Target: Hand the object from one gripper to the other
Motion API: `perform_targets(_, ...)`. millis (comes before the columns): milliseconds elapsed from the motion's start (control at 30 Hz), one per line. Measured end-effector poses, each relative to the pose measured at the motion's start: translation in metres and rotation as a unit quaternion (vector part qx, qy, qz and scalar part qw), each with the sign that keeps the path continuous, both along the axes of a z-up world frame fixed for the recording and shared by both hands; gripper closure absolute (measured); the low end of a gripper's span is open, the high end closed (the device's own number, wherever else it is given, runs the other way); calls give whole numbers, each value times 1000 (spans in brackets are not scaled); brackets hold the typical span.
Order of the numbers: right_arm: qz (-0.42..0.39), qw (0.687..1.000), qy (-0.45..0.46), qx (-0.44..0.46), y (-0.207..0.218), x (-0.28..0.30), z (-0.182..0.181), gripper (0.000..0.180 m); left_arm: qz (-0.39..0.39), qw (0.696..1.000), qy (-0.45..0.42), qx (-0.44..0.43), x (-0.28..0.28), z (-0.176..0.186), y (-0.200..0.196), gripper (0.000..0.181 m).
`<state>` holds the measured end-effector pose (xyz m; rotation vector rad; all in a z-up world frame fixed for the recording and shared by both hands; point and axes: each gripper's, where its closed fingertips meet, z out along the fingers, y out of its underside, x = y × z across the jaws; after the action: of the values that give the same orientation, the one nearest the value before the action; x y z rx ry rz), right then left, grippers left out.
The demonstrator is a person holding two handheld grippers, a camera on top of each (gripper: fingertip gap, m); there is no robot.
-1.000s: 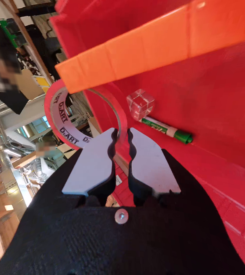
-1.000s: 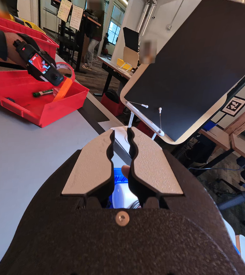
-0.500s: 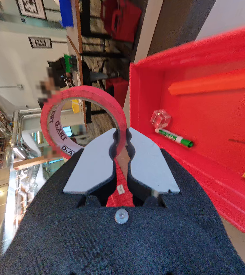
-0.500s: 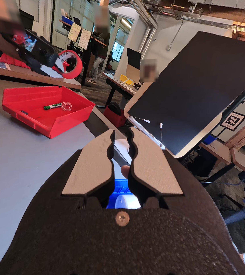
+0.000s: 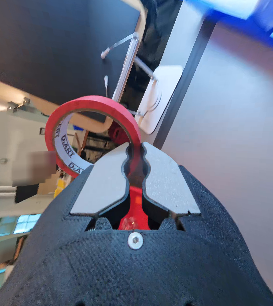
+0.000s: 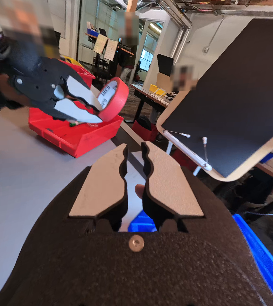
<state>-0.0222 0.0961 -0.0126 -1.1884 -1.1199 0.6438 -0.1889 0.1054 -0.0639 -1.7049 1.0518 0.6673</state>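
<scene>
A roll of red tape (image 5: 92, 102) with a white printed inner core is held by its rim in my left gripper (image 5: 135, 144), which is shut on it. In the right wrist view the left gripper (image 6: 100, 115) holds the tape (image 6: 116, 101) in the air at the upper left, above the red bin (image 6: 91, 140). My right gripper (image 6: 134, 146) is empty, its fingers a narrow gap apart, low over the grey table (image 6: 24, 173). The tape is ahead of it, up and to the left, and well apart from it.
The red bin holds a green marker (image 6: 72, 124). A blue bin (image 6: 256, 248) sits under my right gripper at the lower right. A tilted black board (image 6: 232, 99) on a stand stands past the table's right edge. Desks and people are in the background. The tips of one gripper are about 20 cm away from the tips of the other.
My left gripper has lifted the tape up out of the red bin and swung it toward the right gripper. The right gripper has stayed about where it was, still empty.
</scene>
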Motion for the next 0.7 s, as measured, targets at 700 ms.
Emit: perform_targets(700, 313, 931, 63, -178, -86, -39, -8, 170, -405, 732, -513, -194, 128, 37, -103, 154)
